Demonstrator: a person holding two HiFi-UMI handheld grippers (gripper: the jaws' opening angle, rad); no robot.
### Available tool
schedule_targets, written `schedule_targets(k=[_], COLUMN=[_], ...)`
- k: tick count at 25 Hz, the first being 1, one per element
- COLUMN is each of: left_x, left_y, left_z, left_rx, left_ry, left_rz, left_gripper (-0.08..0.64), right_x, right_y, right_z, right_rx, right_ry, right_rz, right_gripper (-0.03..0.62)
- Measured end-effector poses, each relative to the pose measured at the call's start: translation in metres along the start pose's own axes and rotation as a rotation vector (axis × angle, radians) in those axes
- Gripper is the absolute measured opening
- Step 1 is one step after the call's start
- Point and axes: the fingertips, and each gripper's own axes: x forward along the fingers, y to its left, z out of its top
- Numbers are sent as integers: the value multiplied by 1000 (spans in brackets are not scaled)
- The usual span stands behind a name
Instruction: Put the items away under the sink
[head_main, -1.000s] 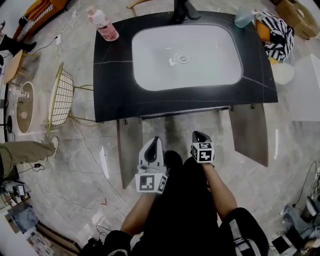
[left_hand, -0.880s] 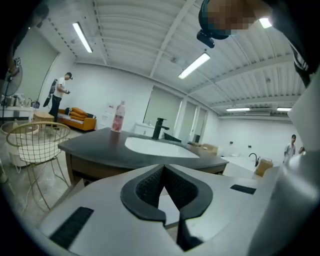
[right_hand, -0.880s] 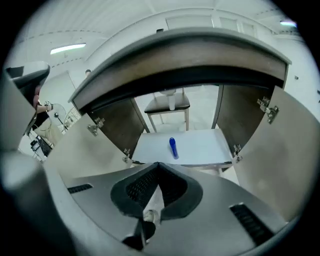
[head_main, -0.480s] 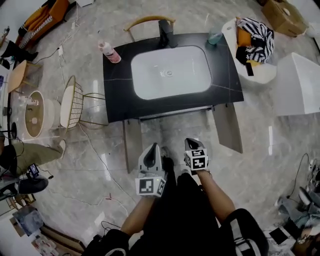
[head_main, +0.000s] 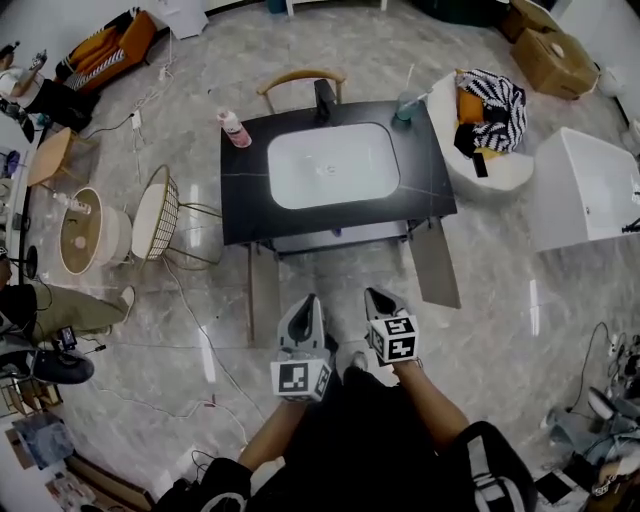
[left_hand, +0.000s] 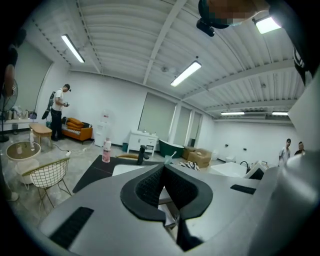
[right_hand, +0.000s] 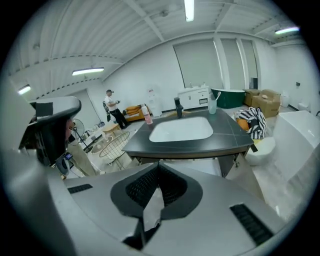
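A black vanity (head_main: 240, 205) with a white basin (head_main: 332, 165) stands ahead of me, both cabinet doors (head_main: 263, 295) swung open below it. On its top are a pink bottle (head_main: 233, 129), a black faucet (head_main: 325, 98) and a cup with a toothbrush (head_main: 404, 106). My left gripper (head_main: 311, 300) and right gripper (head_main: 372, 293) hang side by side in front of the open cabinet, well short of it, both shut and empty. The right gripper view has its jaw tips (right_hand: 159, 166) meeting below the basin (right_hand: 181, 129). In the left gripper view the jaw tips (left_hand: 162, 167) meet too.
A wire chair (head_main: 155, 215) and a round side table (head_main: 85, 230) stand left of the vanity. At the right are a white seat with striped cloth (head_main: 490, 120) and a white tub (head_main: 585, 185). Cables trail on the floor (head_main: 200, 330). A person's leg (head_main: 60, 305) shows at far left.
The view has risen and pulled back, so the vanity looks smaller and farther. Both grippers have lifted away from the cabinet opening, still shut and empty.
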Motion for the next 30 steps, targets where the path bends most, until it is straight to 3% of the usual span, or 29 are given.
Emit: schedule_targets(k=[8,14,30], left_x=[-39,-65,-92], left_y=[-26,-41,-46], left_z=[20,24,20], left_rx=[28,49,65], left_ry=[-34,-79,-107], left_rz=[-9,-21,-28], left_gripper=[15,15,15], right_x=[-82,-133,-171], right_y=[29,49,75], right_z=[47,57,57], right_rx=[-42,-48,-88], right_ry=[-199,-318,-403], right_rz=[14,23,25], right_gripper=[12,12,11])
